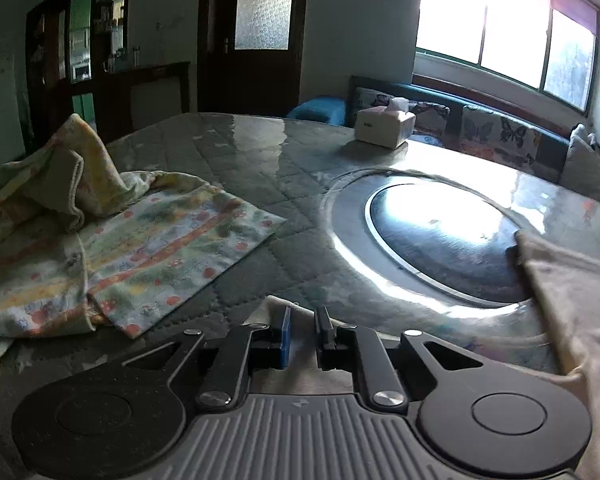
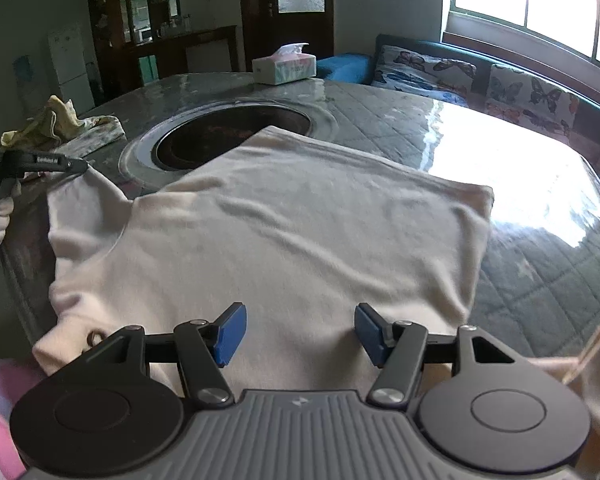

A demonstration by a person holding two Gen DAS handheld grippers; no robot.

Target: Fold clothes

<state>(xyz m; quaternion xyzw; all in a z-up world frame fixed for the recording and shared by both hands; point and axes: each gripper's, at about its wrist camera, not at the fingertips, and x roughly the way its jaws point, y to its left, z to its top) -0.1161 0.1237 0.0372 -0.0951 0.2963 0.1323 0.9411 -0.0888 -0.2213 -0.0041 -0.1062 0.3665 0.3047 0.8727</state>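
Observation:
A cream T-shirt (image 2: 292, 232) lies spread on the round table, its body flat and one sleeve (image 2: 80, 200) stretched to the left. My left gripper (image 1: 303, 334) is nearly closed, shut on the edge of that sleeve; in the right wrist view it shows at the sleeve's tip (image 2: 82, 166). The shirt's body also shows at the right of the left wrist view (image 1: 572, 304). My right gripper (image 2: 300, 334) is open and empty, hovering over the shirt's near edge.
A crumpled floral garment (image 1: 112, 248) lies on the table's left, also seen far off in the right wrist view (image 2: 64, 128). A round metal inset (image 1: 440, 236) sits mid-table. A tissue box (image 1: 384, 126) stands at the far edge. A sofa (image 2: 500, 84) runs under the window.

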